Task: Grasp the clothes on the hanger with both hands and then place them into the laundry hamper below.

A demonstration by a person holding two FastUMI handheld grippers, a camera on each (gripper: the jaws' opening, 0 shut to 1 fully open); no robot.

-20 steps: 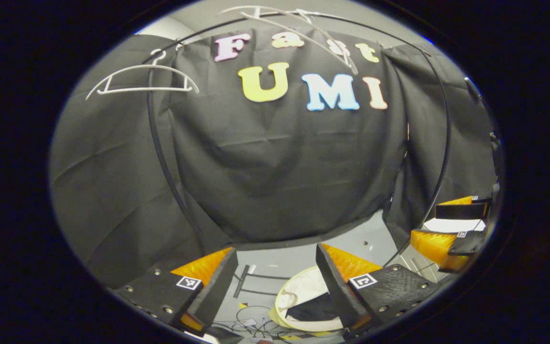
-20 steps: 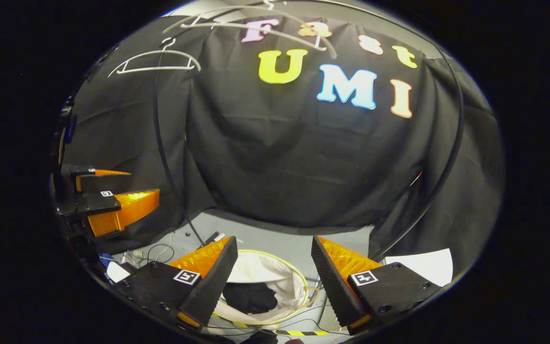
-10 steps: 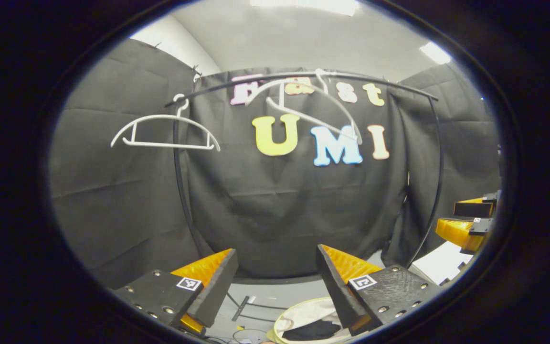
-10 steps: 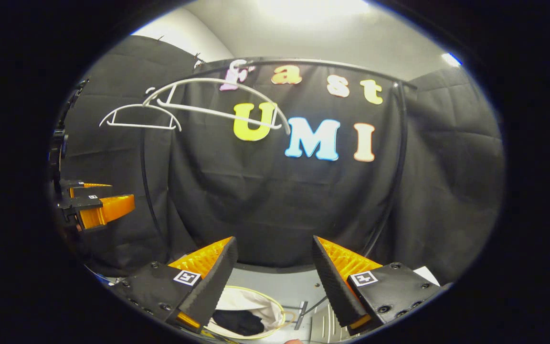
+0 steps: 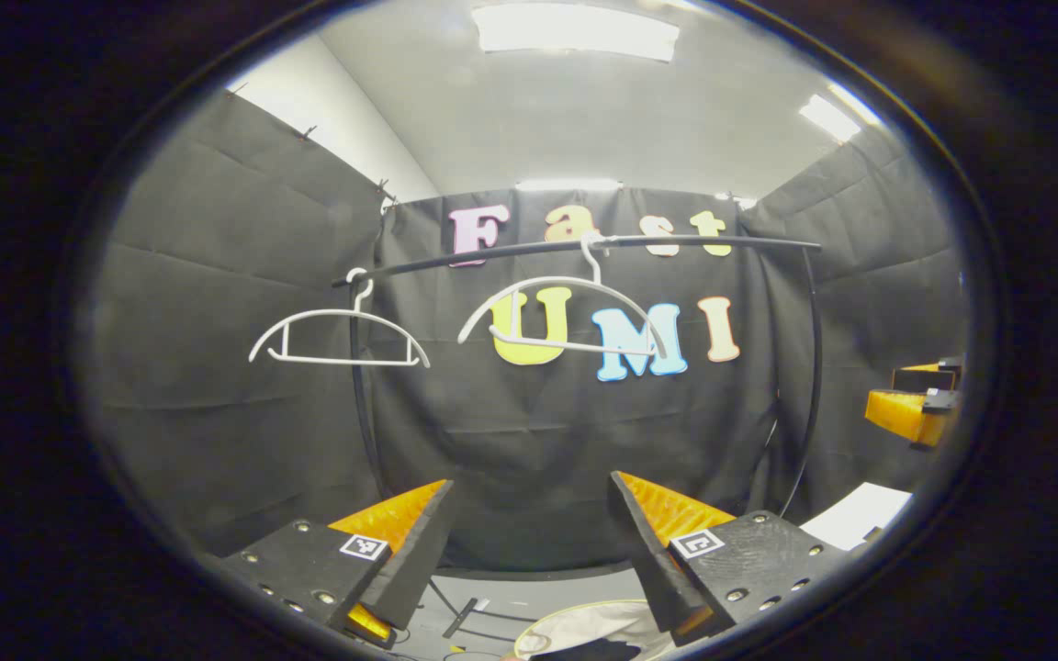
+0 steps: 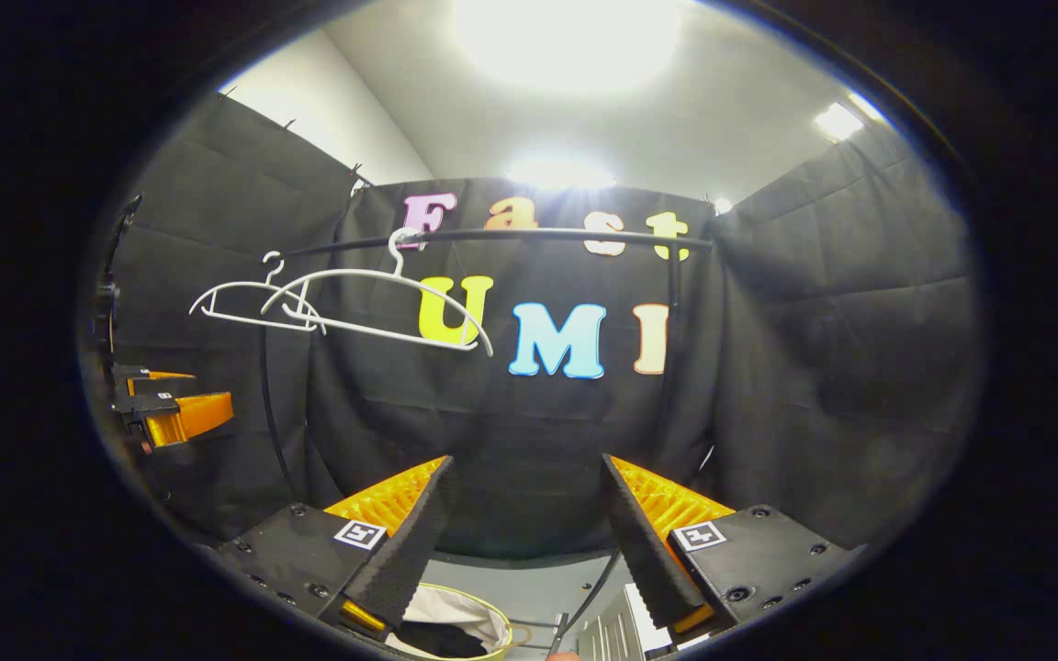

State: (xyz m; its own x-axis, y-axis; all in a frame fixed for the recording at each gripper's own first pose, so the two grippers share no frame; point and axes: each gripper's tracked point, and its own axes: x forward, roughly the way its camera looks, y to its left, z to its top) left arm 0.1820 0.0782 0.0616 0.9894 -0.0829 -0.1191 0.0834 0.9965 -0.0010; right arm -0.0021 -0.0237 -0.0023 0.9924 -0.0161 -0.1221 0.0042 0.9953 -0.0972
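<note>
On the rail (image 5: 584, 246), bare hangers (image 5: 566, 317), black-draped booth

Hangers (image 5: 565, 312) smooth white plastic; rail (image 5: 575, 248) dark, slim; booth wall (image 5: 217, 367) matt creased cloth.

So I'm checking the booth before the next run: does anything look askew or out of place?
The nearer hanger hangs tilted on the rail, one arm lower than the other; the hanger at the rail's end sits level. Both are bare, and dark clothes lie in the hamper. Both hand-held grippers are open.
</note>
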